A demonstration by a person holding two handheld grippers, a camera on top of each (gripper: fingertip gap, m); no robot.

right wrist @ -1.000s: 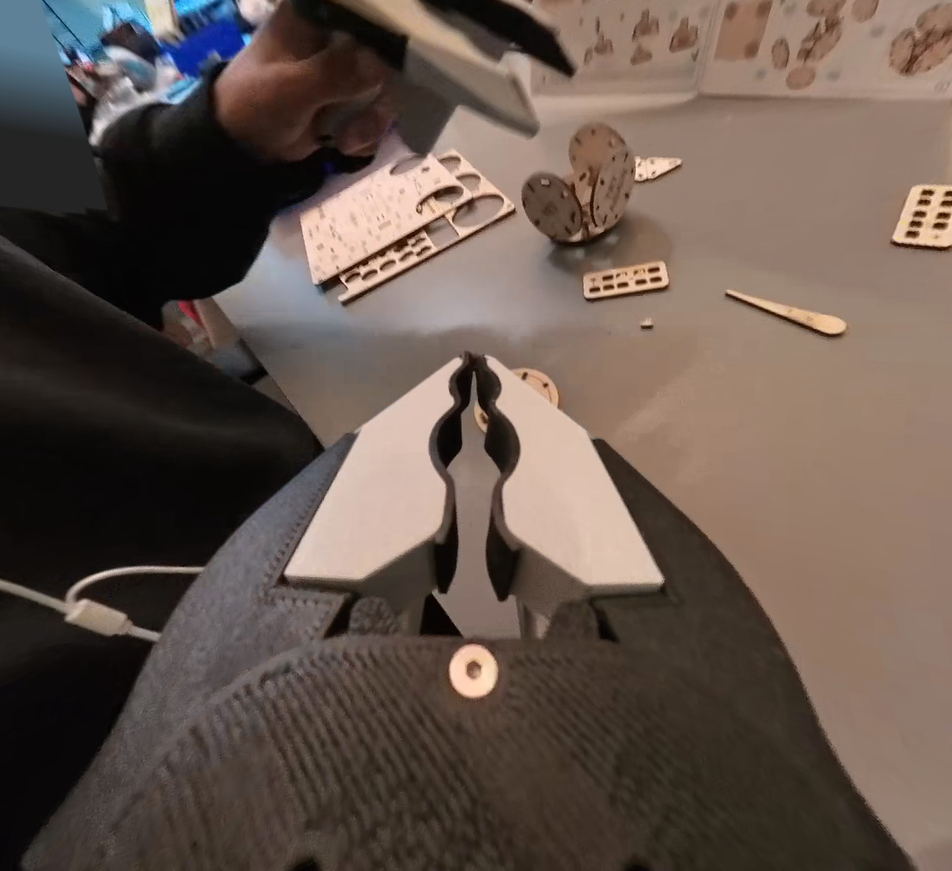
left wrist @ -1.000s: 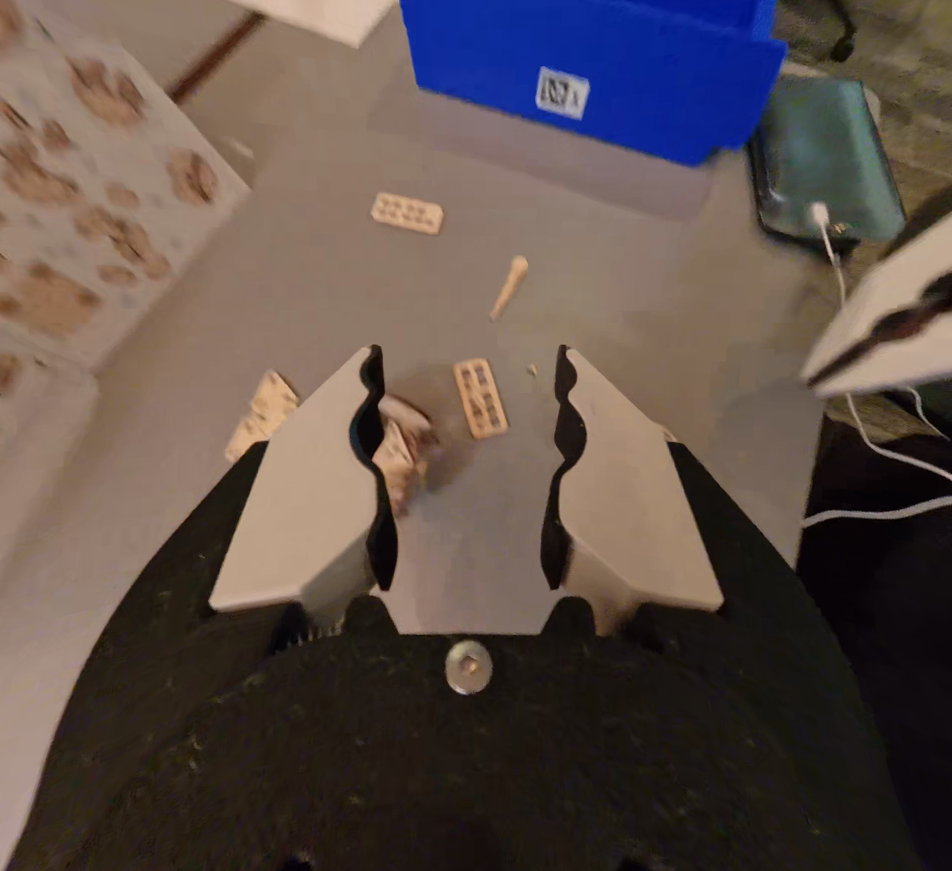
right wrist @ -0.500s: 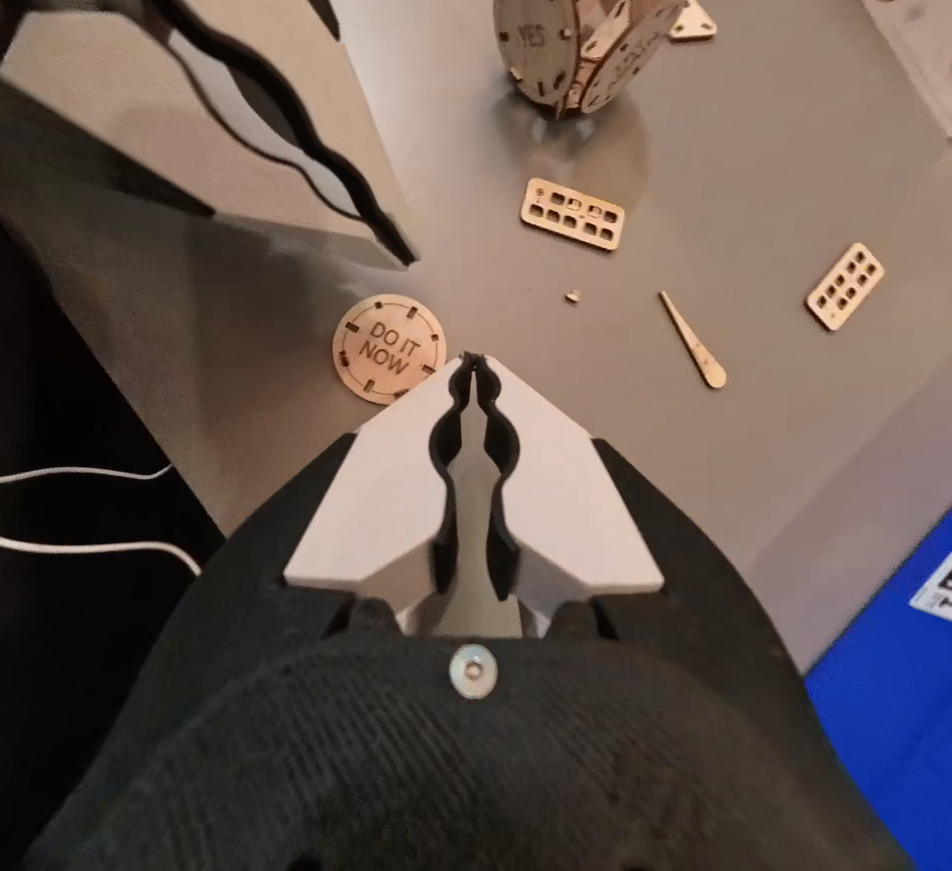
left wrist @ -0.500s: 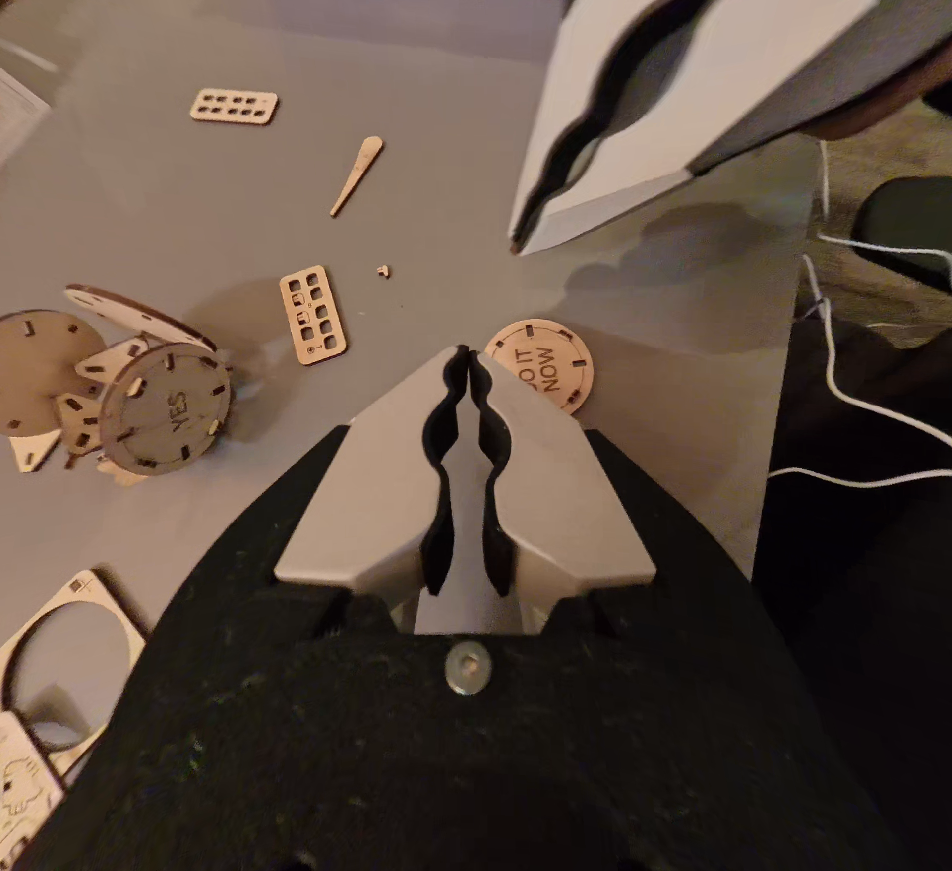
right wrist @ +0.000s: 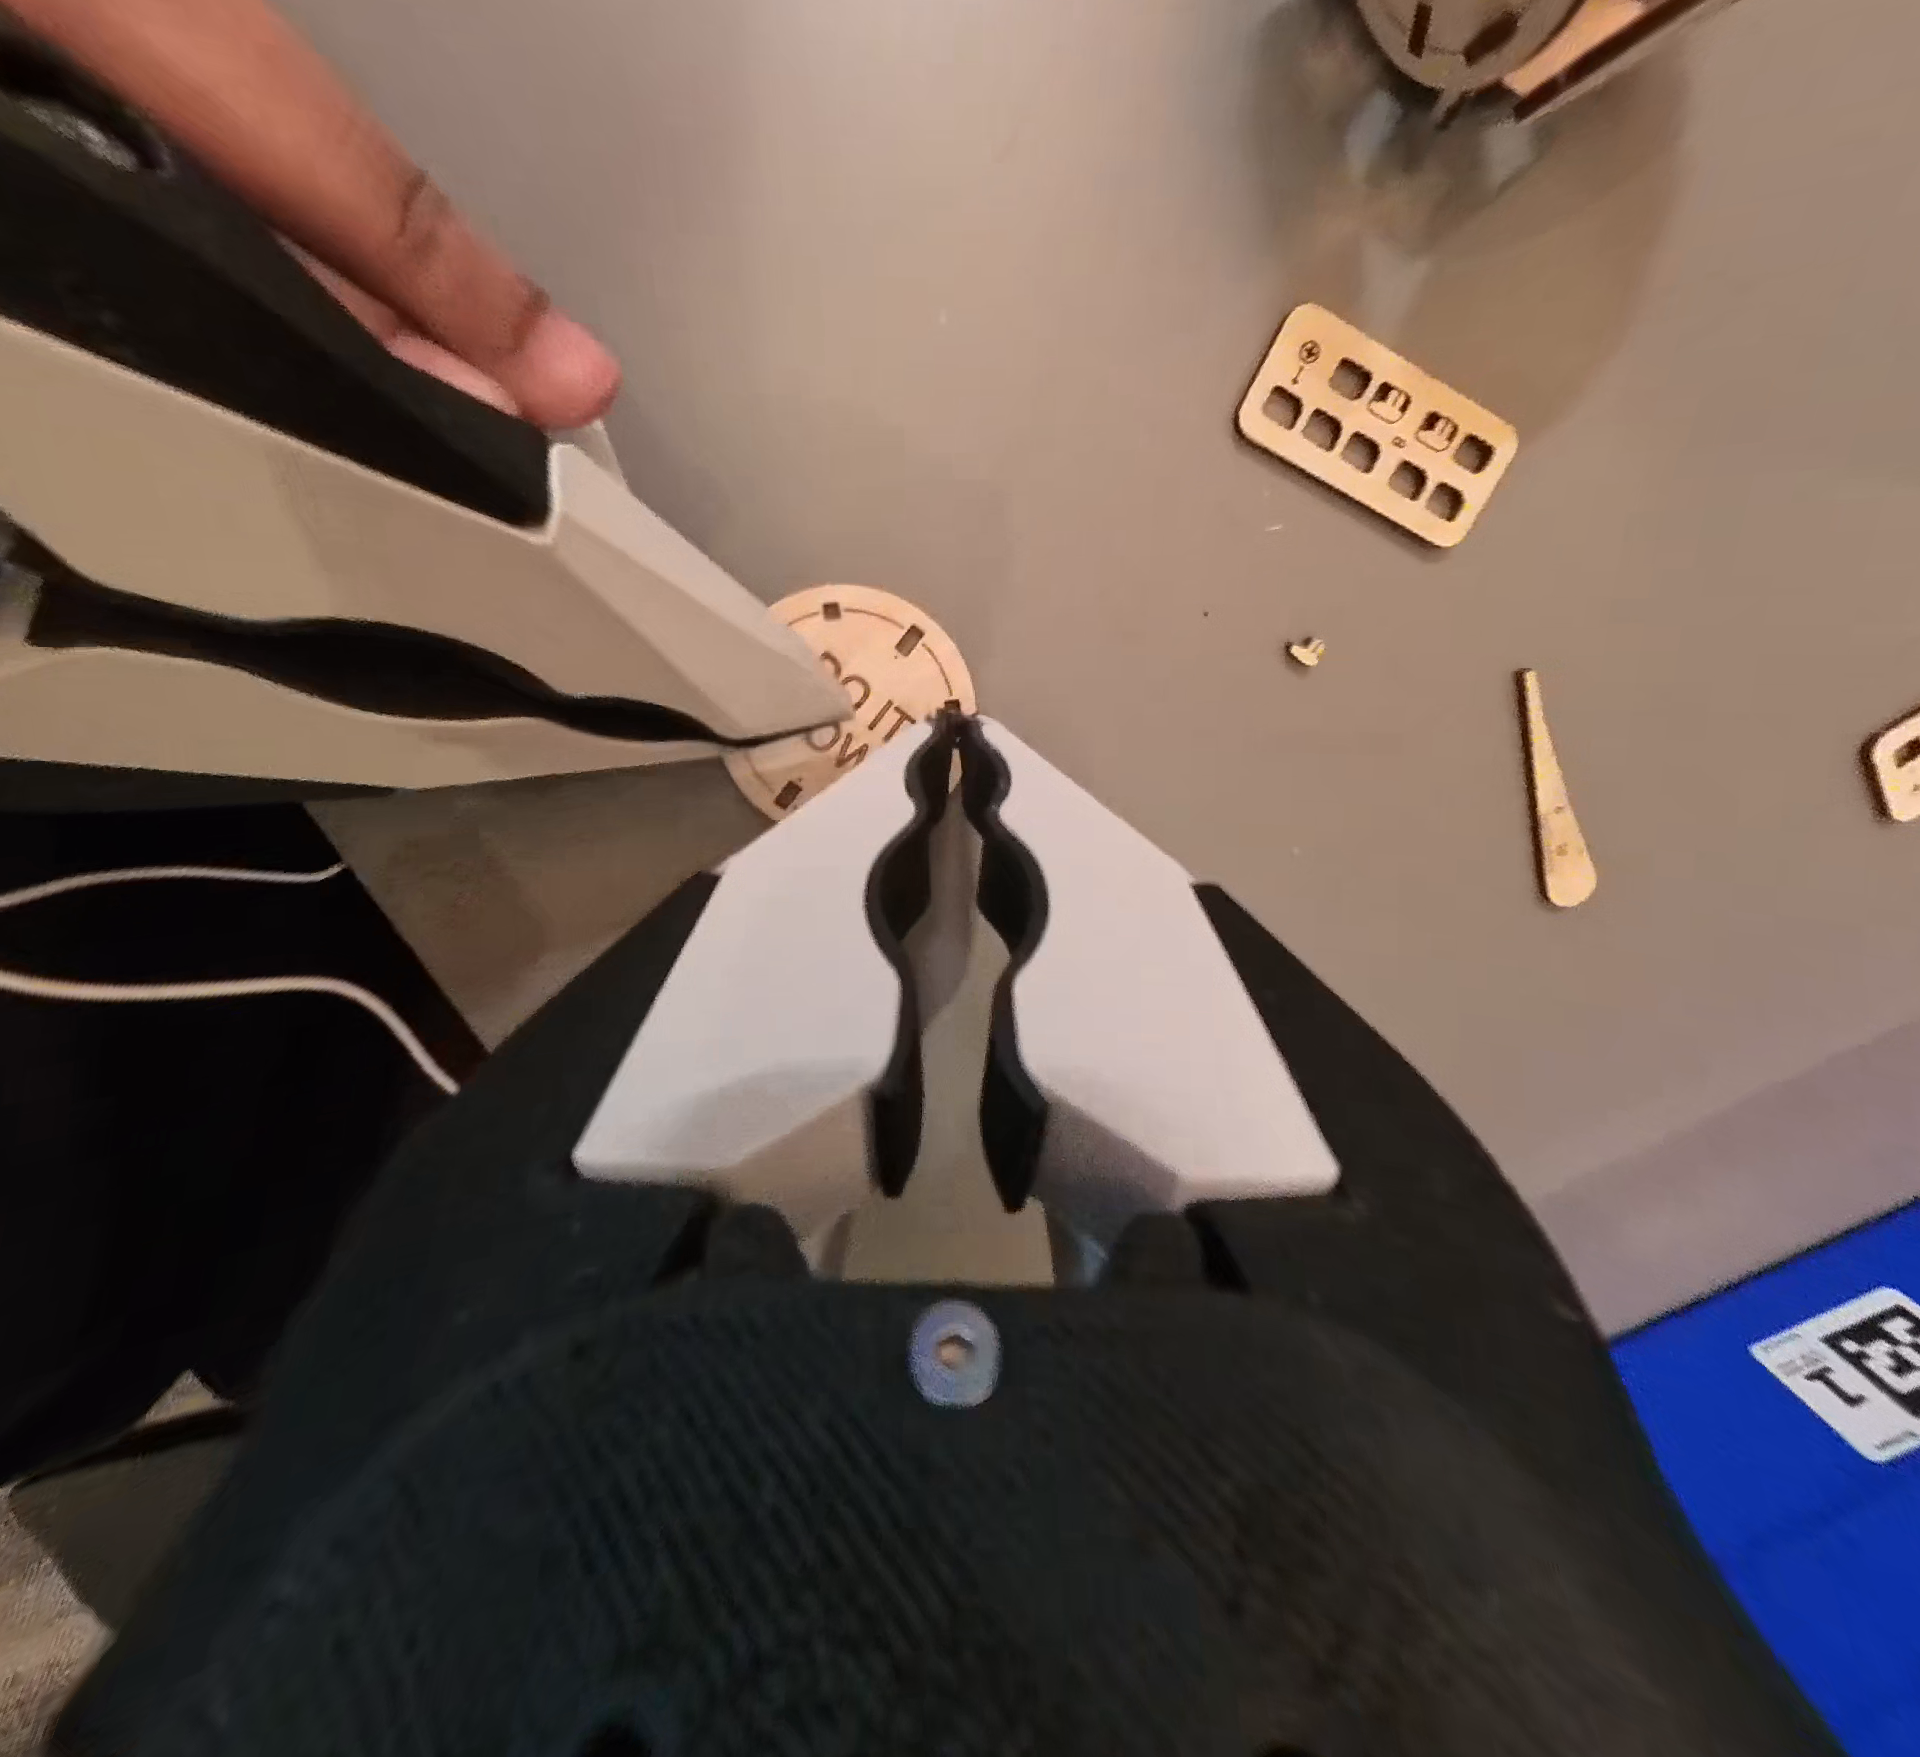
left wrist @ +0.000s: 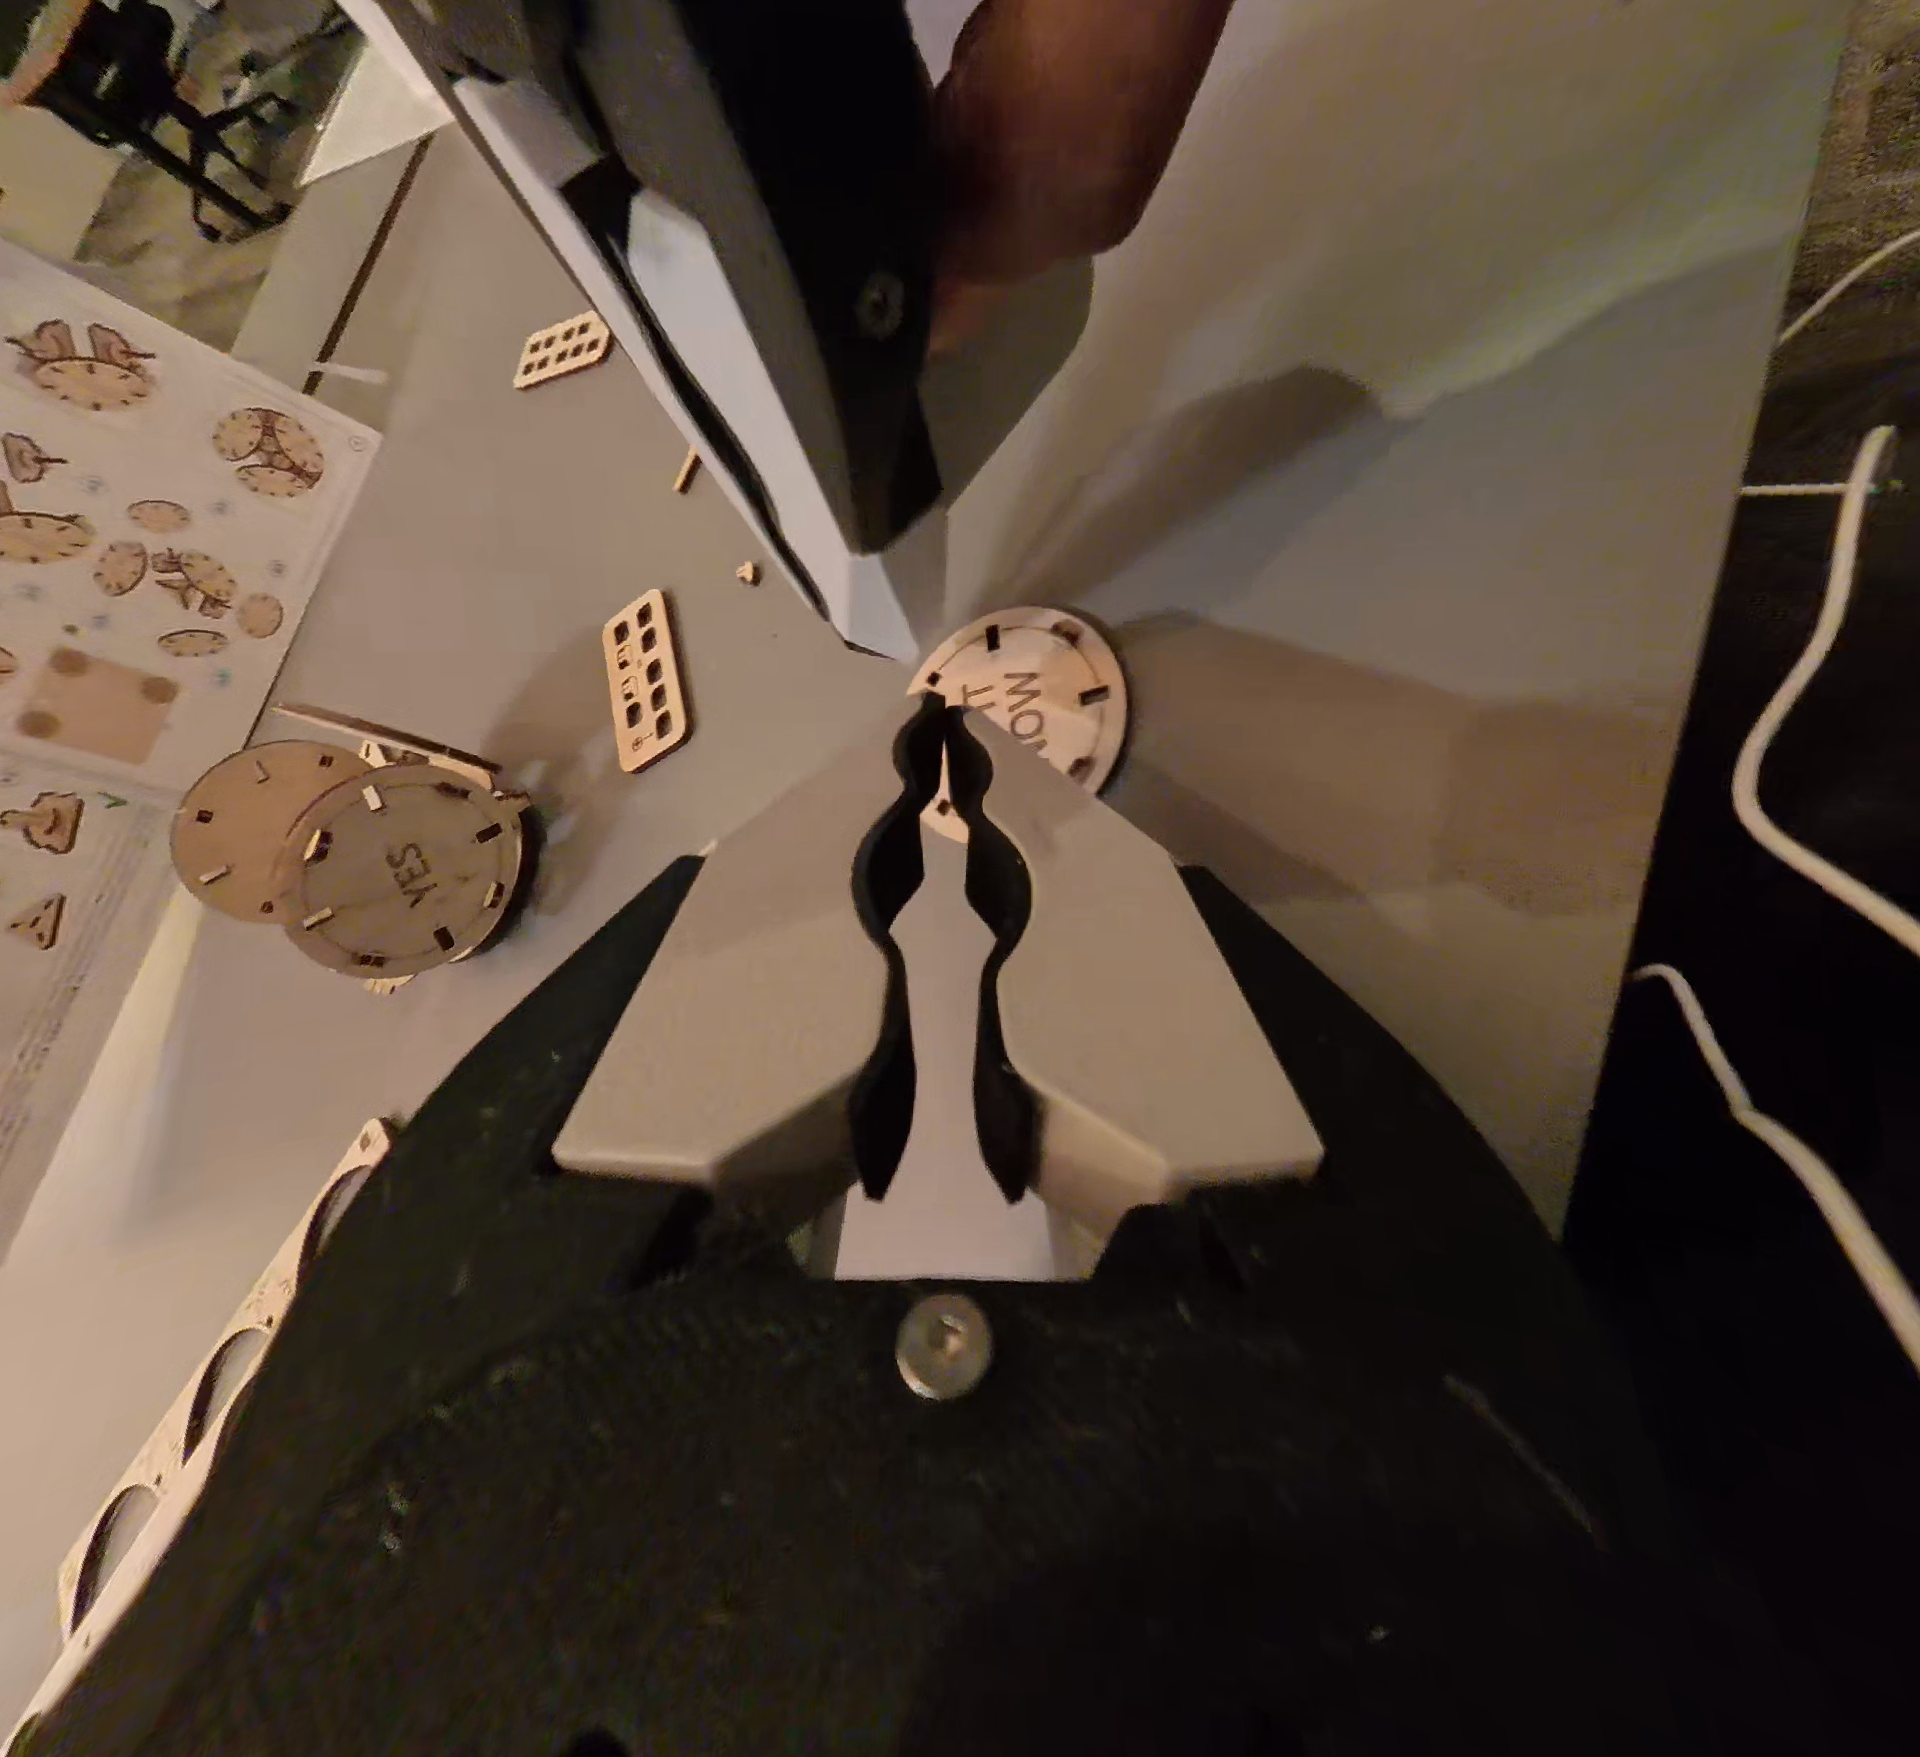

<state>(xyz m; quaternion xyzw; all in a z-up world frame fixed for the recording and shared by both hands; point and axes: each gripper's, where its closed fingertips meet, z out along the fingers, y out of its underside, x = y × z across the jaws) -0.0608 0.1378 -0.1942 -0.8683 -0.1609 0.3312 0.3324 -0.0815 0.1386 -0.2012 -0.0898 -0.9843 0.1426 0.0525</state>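
Observation:
A round wooden disc (left wrist: 1039,699) with small slots lies flat on the grey table (left wrist: 1299,512) near its edge. My left gripper (left wrist: 940,718) is shut, with its tips down on the disc's near-left rim and nothing between the pads. My right gripper (right wrist: 951,720) is also shut, its tips touching the rim of the same disc (right wrist: 894,658). Each gripper shows in the other's view: the right (left wrist: 888,642) comes in from above, the left (right wrist: 805,731) from the left, held by a hand (right wrist: 395,253). The two sets of tips meet over the disc.
A wooden wheel assembly (left wrist: 384,866) stands to the left. Perforated wooden strips (left wrist: 644,679) (right wrist: 1371,424), a tapered stick (right wrist: 1553,793) and a tiny bit (right wrist: 1304,651) lie on the table. A printed sheet (left wrist: 125,544), a blue bin (right wrist: 1818,1395) and white cables (left wrist: 1818,668) border it. Less than 4 cm separates the two grippers' tips.
My left gripper was open by the wheel assembly, then shut on nothing and swung over to the disc. Both grippers have dropped lower and drawn together until their tips sit on the disc.

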